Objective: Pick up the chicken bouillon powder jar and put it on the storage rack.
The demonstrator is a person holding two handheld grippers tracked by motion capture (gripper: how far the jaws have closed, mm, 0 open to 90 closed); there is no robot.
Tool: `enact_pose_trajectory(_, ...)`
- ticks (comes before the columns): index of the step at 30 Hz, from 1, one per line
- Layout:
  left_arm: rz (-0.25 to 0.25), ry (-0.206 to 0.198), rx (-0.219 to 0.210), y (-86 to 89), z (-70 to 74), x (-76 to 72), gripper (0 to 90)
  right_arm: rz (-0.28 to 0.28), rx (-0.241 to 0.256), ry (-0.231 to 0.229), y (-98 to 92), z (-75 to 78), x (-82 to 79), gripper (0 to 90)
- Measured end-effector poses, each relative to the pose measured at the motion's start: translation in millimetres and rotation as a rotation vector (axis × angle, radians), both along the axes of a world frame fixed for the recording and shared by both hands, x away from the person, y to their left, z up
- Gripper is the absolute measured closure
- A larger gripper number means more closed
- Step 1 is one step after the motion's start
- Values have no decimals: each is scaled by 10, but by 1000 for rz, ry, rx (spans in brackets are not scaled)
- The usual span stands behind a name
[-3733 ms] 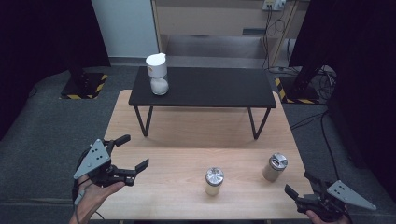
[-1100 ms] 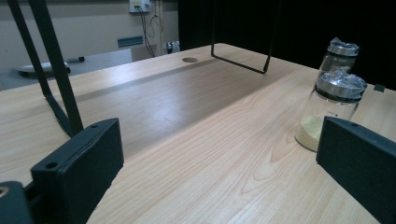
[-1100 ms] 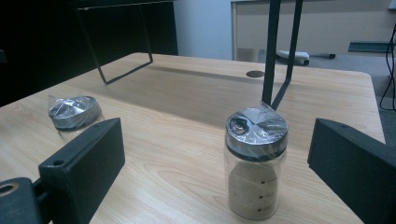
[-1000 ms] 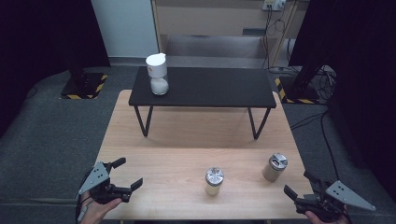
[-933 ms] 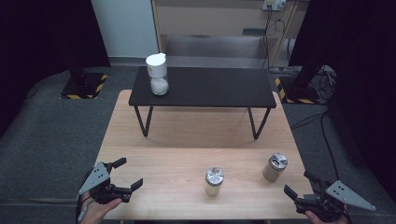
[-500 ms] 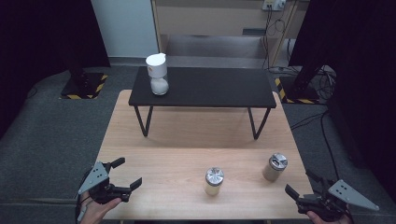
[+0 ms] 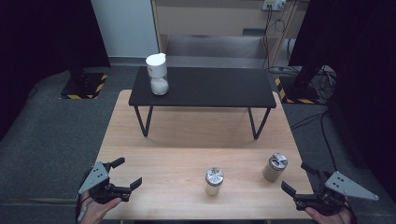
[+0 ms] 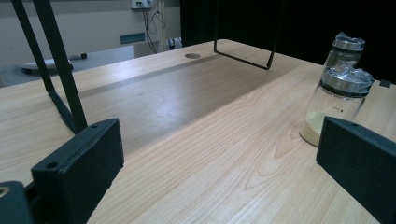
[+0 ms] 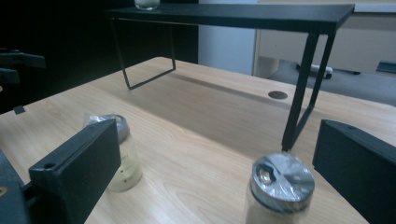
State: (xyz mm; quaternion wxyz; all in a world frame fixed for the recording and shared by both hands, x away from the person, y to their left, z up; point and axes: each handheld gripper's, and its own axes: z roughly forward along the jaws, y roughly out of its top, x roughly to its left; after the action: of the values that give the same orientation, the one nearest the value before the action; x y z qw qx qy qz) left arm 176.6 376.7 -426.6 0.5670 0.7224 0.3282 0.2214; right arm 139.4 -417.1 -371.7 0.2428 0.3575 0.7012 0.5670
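The left tool (image 7: 122, 179) is hovering with its jaws spread wide and nothing between them, just off the desk's (image 7: 187, 140) near left corner, and its own view is looking low across the wood toward the two jars, which suggests it is lining up at jar height rather than coming from above. The right tool (image 7: 299, 184) is likewise gaping empty beyond the near right corner, its jaws framing the nearer jar (image 9: 279, 189), the one with the foil-covered metal lid, standing upright close to the desk's right edge. The middle jar (image 7: 214, 180) is standing upright near the front edge, about midway between the two tools, holding some pale powder at its bottom. Farther out, a black shelf (image 7: 205, 88) is straddling the desk's far half, carrying a white-lidded jar (image 7: 157, 74) at its left end, likely the place where such jars belong.
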Motion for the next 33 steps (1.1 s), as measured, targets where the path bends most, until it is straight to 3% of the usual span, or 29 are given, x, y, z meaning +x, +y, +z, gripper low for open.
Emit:
enact_pose_trajectory(13,1,5,5,0,2,4,0,80,-26,-24,179,204,191,15)
enact_pose_trajectory(33,-1,9,11,-7,4,10,0,199,-32,-9,540,202,514,13)
